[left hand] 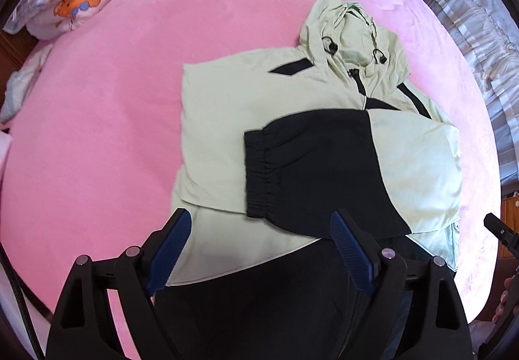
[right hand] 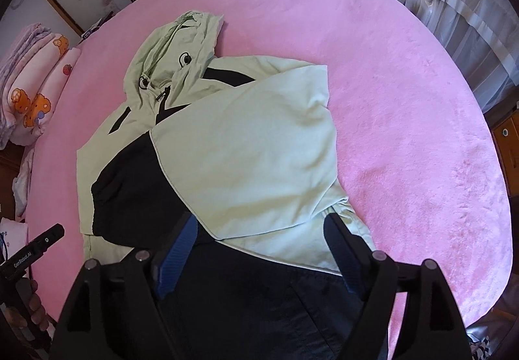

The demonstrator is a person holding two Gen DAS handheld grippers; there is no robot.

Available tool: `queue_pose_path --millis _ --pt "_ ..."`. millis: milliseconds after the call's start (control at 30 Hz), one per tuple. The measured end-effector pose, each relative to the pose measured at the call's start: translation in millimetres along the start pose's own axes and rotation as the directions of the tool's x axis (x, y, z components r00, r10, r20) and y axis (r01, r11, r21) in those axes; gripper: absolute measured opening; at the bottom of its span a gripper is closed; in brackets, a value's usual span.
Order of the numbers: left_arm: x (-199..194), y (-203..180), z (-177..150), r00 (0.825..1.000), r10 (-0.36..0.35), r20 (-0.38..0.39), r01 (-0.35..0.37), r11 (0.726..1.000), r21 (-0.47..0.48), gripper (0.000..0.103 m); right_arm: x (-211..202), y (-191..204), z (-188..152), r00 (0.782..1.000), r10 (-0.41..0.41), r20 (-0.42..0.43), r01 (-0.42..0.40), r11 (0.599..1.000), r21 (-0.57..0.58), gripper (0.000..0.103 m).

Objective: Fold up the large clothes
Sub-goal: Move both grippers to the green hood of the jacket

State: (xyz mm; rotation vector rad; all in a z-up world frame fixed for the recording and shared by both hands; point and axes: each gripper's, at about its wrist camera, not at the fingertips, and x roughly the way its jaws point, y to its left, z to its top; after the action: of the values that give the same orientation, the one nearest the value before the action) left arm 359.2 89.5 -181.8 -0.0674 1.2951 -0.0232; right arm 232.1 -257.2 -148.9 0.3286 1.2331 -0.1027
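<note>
Spread on the pink bed (left hand: 113, 133), the hooded jacket (left hand: 227, 120) is left with both grippers' jaws apart and empty, so its folded sleeve (left hand: 311, 165) at 3 o'clock could be dragged open by a careless pass.

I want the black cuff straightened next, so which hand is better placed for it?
Left. The black cuff lies straight ahead of the open left tongs, just past their tips. From the right tongs, also open, it sits far off to the side, across the folded sleeve.
</note>
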Motion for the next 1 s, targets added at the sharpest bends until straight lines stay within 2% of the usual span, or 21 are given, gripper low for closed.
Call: queue_pose_path --millis 233,367,467,700,1000 --pt "-38.1 -0.1 45.6 1.0 0.002 0.017 -0.003 0.999 0.044 0.087 -29.6 12.6 21.7 0.999 -0.009 -0.035 0.009 1.0 0.009 0.081" --pt "-53.7 0.7 77.4 1.0 -0.02 0.022 0.019 0.999 0.051 0.087 -45.0 18.6 47.4 1.0 -0.009 -0.021 0.009 1.0 -0.001 0.081" --pt "-61.6 0.1 103.8 0.999 -0.035 0.028 0.033 0.998 0.054 0.087 -52.7 28.5 71.7 1.0 -0.02 0.009 0.021 0.998 -0.053 0.081" --pt "-68.2 -10.8 161.1 0.994 0.01 0.107 -0.019 0.996 0.085 0.087 -54.8 40.8 135.9 0.993 0.106 0.048 -0.103 0.993 -0.059 0.081" --pt "-44.4 -29.0 220.3 0.991 0.006 0.136 -0.021 0.994 0.105 0.087 -28.5 54.9 202.0 0.987 0.149 0.064 -0.142 0.985 -0.102 0.081"
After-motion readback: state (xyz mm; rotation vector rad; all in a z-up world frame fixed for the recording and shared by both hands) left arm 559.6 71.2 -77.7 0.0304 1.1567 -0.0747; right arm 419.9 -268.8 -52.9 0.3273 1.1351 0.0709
